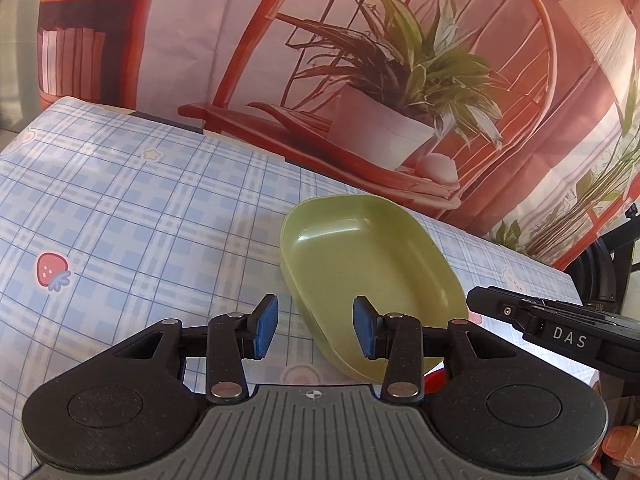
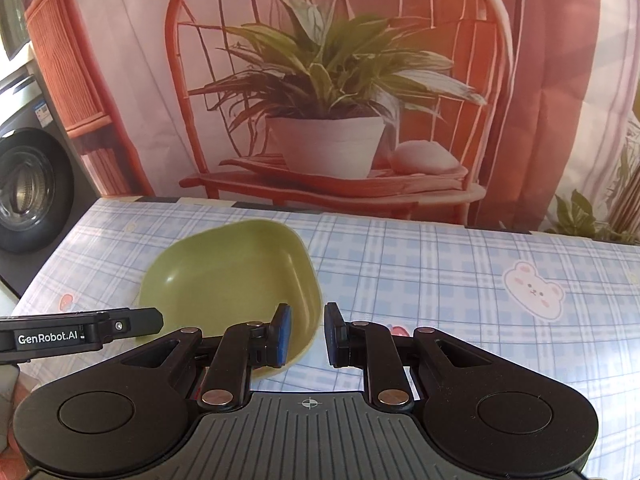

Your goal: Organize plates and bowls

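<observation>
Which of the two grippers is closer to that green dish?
Hard to call; both hover open at its near rim. The left gripper has the green dish ahead and slightly right. The right gripper has the dish ahead-left, its left finger overlapping the rim.

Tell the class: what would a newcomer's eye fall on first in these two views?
The green dish on the checked cloth, just ahead of both open grippers: right of the left gripper, left of the right gripper. Behind the table hangs a backdrop printed with a potted plant on a red chair.
</observation>
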The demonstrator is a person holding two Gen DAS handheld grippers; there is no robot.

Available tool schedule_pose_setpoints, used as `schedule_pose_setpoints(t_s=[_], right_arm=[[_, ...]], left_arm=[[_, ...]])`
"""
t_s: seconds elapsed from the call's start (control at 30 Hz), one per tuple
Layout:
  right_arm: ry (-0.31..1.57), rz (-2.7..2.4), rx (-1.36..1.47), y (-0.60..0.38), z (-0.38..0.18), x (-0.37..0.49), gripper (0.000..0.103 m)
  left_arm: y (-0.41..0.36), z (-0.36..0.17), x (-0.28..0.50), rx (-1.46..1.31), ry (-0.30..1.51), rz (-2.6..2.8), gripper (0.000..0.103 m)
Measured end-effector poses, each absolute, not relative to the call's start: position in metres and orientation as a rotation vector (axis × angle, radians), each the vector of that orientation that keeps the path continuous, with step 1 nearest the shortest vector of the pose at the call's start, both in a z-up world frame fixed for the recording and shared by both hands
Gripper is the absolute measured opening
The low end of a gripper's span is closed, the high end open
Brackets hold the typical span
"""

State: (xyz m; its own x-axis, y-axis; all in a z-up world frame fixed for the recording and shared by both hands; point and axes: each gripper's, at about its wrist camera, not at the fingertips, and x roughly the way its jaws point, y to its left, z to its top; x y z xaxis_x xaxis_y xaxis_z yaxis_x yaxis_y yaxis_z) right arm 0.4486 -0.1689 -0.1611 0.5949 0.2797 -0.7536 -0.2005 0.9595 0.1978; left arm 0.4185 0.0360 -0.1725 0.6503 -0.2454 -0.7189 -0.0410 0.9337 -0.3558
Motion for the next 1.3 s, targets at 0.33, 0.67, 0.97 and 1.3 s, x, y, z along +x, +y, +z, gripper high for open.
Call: schedule_pose_setpoints(t_s=[0.33,0.67,0.97,1.3], right_arm=[[0.940,0.262,0.128,-0.170,-0.180,0.453,0.010],[0.856,0.251,0.162,-0.178,-0.153,0.442,0.008],[0.772,0.235,0.207,-0.198,-0.117,0.417,0.008],[0.711,0.231,0.260,-0.234,-0.094,0.352,0.009]], left_arm=[[0.028,-0.184,0.423,-0.321,0.859,-0.112,0.017],[0.023,-0.147,0.420,-0.266,0.795,-0.118,0.014],[0.008,-0.105,0.402,-0.216,0.719,-0.139,0.014],[-0.019,-0.082,0.356,-0.170,0.701,-0.201,0.015]])
